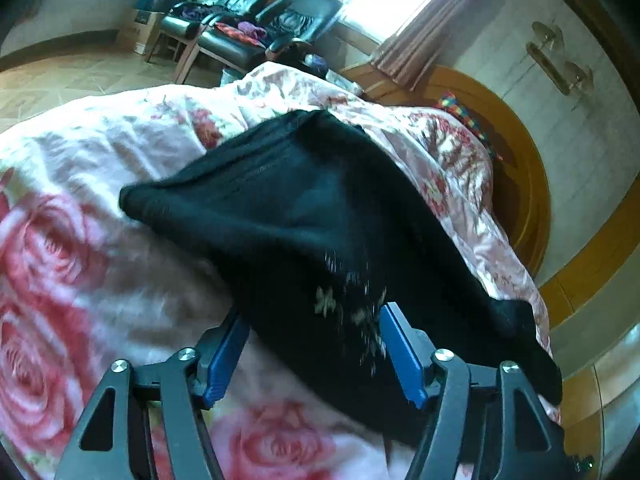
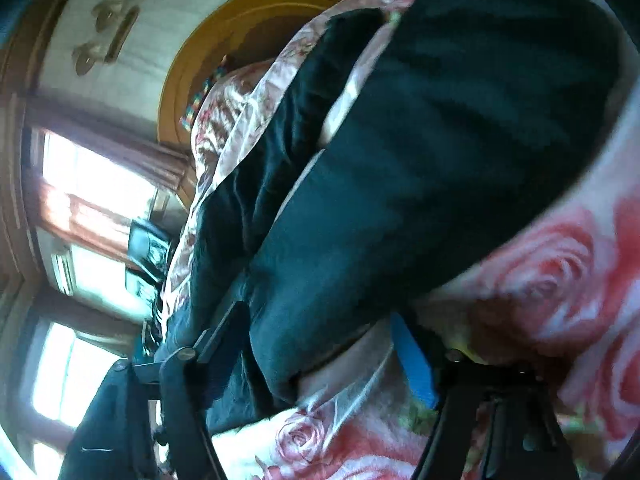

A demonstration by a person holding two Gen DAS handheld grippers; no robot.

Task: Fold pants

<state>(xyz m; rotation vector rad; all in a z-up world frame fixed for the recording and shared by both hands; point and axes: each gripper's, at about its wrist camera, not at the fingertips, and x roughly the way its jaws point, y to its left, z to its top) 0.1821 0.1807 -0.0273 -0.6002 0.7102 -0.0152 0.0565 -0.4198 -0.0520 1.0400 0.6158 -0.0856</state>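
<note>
Black pants [image 1: 300, 208] lie spread on a bed covered with a pink rose bedspread [image 1: 72, 248]. In the left wrist view one end of the pants runs in between the blue pads [image 1: 400, 352] of my left gripper [image 1: 314, 312], whose jaws stand wide around the cloth. In the right wrist view, which is rolled and blurred, the pants [image 2: 440, 120] show two legs. A fold of one leg sits inside my right gripper [image 2: 316, 314]. Its left finger is partly draped by cloth, and bedspread [image 2: 560, 280] shows between the cloth and its blue pad [image 2: 414, 364].
A curved wooden headboard [image 1: 520, 168] rises at the bed's far right, with a colourful cloth [image 1: 460, 112] against it. Beyond the bed stand black armchairs [image 1: 248, 20] piled with clothes, a curtained window [image 1: 412, 28] and a pale cabinet door with a brass handle [image 1: 552, 64].
</note>
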